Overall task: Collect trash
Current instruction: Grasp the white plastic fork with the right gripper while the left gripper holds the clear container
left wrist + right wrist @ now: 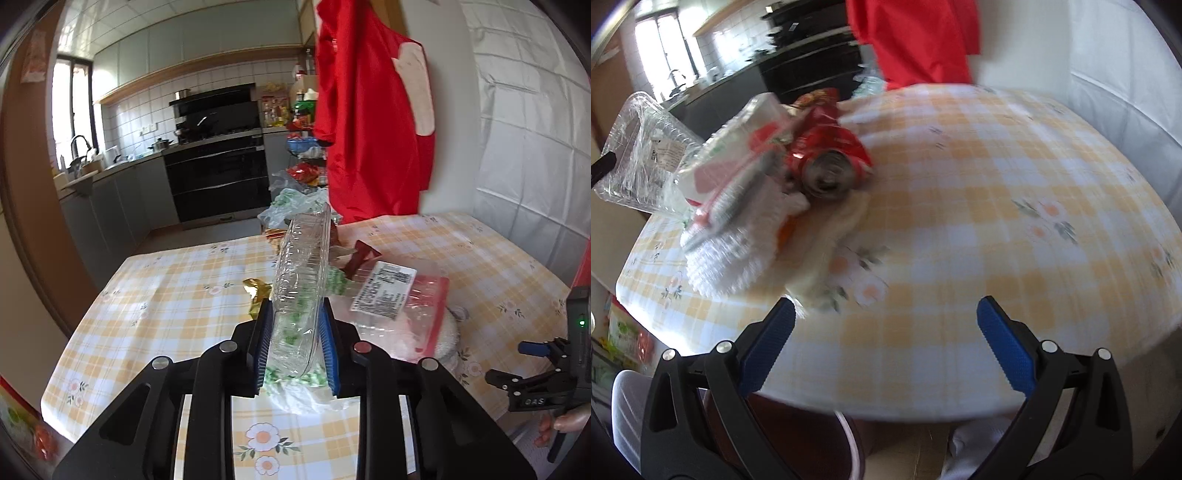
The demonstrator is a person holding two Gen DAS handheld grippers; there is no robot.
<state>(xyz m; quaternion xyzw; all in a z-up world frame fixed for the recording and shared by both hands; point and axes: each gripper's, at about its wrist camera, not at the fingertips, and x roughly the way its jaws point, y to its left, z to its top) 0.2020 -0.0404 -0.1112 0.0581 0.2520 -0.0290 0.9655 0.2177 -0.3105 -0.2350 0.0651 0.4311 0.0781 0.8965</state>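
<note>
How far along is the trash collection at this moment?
Nothing looks binned; no bin shows. In hand: the left gripper is clamped on a clear plastic tray. The right gripper is open and empty above the table. Left: a labelled packet, a red wrapper, a gold wrapper.

The left gripper (295,332) is held level, its blue pads clamped on a clear plastic container (301,280). The right gripper (886,347) is spread wide apart, gripping nothing.
</note>
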